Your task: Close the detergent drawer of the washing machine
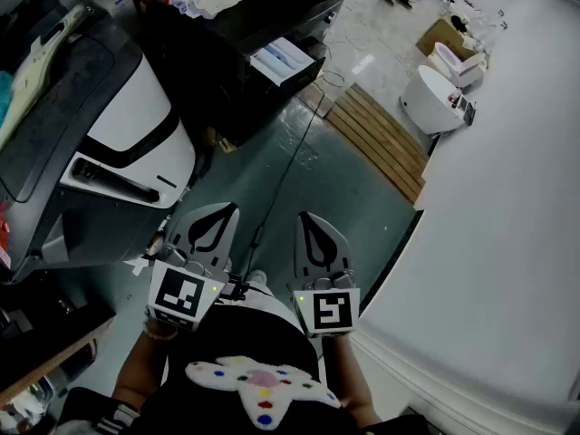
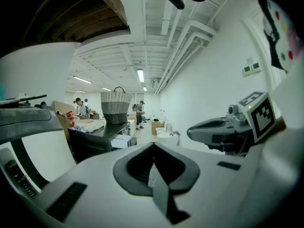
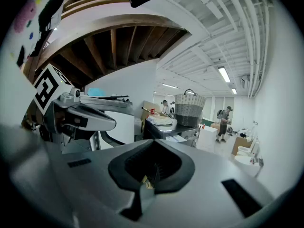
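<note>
The washing machine (image 1: pixel 109 125) stands at the left of the head view, white with a dark lid. A white panel with a dark bar handle (image 1: pixel 113 181) juts from its front; whether this is the detergent drawer I cannot tell. My left gripper (image 1: pixel 220 210) and right gripper (image 1: pixel 309 218) are held side by side above the grey floor, right of the machine and clear of it. Both are shut and empty. In the left gripper view the closed left gripper (image 2: pixel 153 148) points down the room, with the machine (image 2: pixel 23 137) at the left edge. The right gripper (image 3: pixel 153 146) does the same.
A dark table (image 1: pixel 245 53) with cloths and paper stands beyond the machine, and a wicker basket (image 2: pixel 116 107) sits on it. A cable (image 1: pixel 290 166) crosses the floor. Wooden slats (image 1: pixel 381 139) and white fixtures (image 1: pixel 435 98) lie ahead by the white wall (image 1: pixel 507 198). People stand far off.
</note>
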A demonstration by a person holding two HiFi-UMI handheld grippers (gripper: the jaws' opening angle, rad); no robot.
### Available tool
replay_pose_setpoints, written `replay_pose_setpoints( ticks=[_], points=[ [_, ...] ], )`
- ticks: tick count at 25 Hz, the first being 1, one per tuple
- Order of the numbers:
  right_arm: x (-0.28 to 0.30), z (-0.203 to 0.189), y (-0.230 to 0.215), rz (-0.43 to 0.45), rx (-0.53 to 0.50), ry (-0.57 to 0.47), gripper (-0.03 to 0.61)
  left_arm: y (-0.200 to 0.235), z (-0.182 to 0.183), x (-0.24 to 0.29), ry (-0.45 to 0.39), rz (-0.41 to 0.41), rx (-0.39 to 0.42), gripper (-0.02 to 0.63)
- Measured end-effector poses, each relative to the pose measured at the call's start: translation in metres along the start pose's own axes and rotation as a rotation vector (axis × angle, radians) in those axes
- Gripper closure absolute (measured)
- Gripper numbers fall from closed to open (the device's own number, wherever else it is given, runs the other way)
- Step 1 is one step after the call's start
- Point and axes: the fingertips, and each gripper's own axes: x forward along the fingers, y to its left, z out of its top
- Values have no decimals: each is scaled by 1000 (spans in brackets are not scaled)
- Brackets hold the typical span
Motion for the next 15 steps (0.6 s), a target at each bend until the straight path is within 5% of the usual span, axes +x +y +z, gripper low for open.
replay_pose_setpoints(
  ticks=[15],
  points=[
    [0,0,1,5,1,-4,575,1,-6,-1,25,8,-6,603]
  ],
)
